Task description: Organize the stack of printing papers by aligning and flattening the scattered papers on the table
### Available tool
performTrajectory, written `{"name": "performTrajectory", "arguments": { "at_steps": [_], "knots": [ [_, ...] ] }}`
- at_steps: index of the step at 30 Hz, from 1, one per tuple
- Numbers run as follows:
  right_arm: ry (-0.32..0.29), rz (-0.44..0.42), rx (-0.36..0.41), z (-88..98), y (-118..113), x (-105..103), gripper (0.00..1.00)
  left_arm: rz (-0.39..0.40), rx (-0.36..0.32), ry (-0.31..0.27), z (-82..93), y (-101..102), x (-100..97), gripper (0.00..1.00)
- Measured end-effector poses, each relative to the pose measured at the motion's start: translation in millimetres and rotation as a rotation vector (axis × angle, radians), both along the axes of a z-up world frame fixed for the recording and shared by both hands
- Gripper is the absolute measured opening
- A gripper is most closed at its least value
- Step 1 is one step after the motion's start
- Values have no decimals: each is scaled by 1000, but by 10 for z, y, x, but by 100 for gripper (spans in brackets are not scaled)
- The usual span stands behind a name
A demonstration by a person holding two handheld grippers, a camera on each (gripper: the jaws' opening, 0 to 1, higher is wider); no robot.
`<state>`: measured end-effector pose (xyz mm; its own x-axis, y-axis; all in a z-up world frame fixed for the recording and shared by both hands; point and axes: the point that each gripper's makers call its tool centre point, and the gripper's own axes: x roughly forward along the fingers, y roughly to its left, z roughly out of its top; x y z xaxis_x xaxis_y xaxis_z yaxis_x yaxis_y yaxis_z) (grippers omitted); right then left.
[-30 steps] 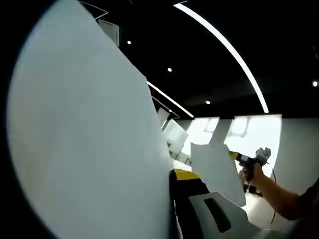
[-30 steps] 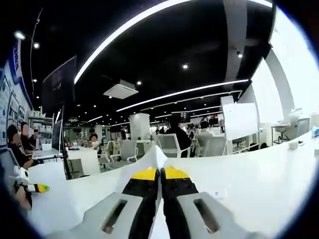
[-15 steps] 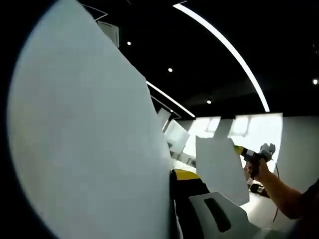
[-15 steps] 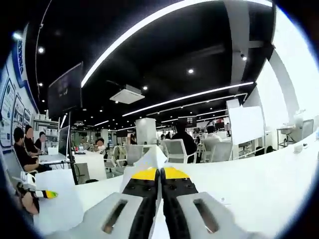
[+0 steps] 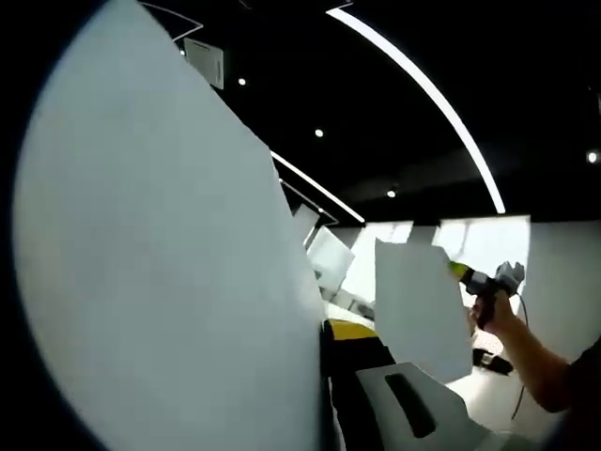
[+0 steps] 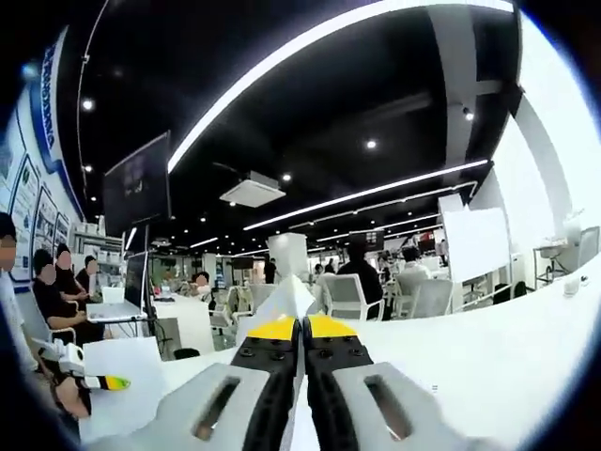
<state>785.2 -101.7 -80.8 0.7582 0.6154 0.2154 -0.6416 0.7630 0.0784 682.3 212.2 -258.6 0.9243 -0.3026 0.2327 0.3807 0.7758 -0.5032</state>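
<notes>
Both claws have risen since a second ago. The left claw [image 5: 329, 343] pinches one paper sheet [image 5: 160, 263]; the right claw [image 6: 302, 338], pressed together, pinches another sheet [image 6: 289, 299] above the desk [image 6: 488, 357]. Alignment still awaits.

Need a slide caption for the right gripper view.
Right hand-held gripper shut on a paper sheet, raised above the white table.
</notes>
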Motion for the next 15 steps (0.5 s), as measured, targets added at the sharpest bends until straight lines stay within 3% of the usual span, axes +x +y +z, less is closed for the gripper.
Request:
{"name": "performTrajectory", "arguments": {
  "at_steps": [15],
  "knots": [
    [-80, 58, 29, 385, 111, -265, 0, -3, 17, -1, -4, -24, 2, 7]
  ]
}}
